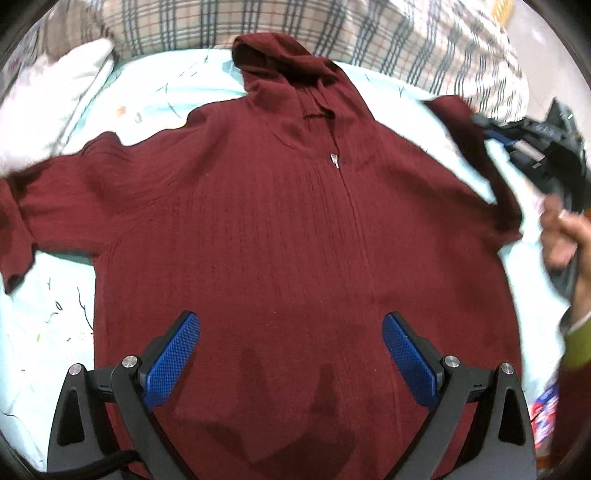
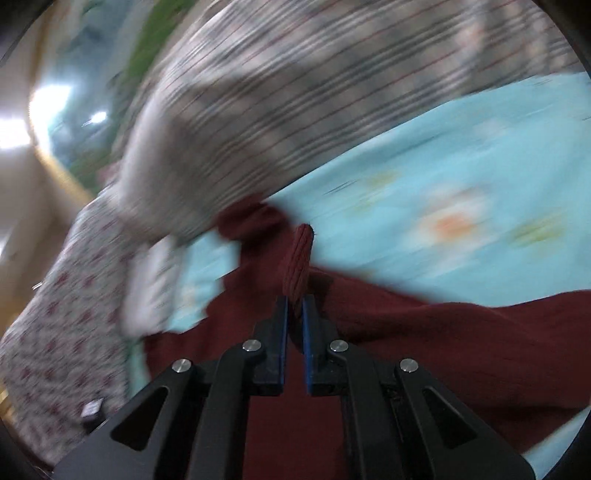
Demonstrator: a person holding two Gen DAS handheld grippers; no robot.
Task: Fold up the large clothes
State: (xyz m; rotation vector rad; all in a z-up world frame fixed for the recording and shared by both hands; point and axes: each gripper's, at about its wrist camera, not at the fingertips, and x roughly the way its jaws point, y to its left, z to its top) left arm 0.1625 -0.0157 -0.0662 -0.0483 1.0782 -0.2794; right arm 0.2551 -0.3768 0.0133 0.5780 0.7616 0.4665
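A dark red hooded sweater [image 1: 280, 229] lies face up on a light blue bed sheet [image 1: 48, 332], hood toward the far side, left sleeve spread out. My left gripper [image 1: 291, 332] is open and empty, hovering above the sweater's lower front. My right gripper [image 1: 480, 125] appears at the right edge of the left wrist view, holding the sweater's right sleeve. In the right wrist view my right gripper [image 2: 294, 306] is shut on the ribbed sleeve cuff [image 2: 299, 258], lifted off the sheet [image 2: 443, 206]. That view is motion-blurred.
A plaid blanket [image 1: 388, 33] lies along the far side of the bed and a white pillow [image 1: 62, 85] at the far left. A floral patterned cloth [image 2: 55, 332] is at the left in the right wrist view. The person's hand [image 1: 565, 236] is at the right.
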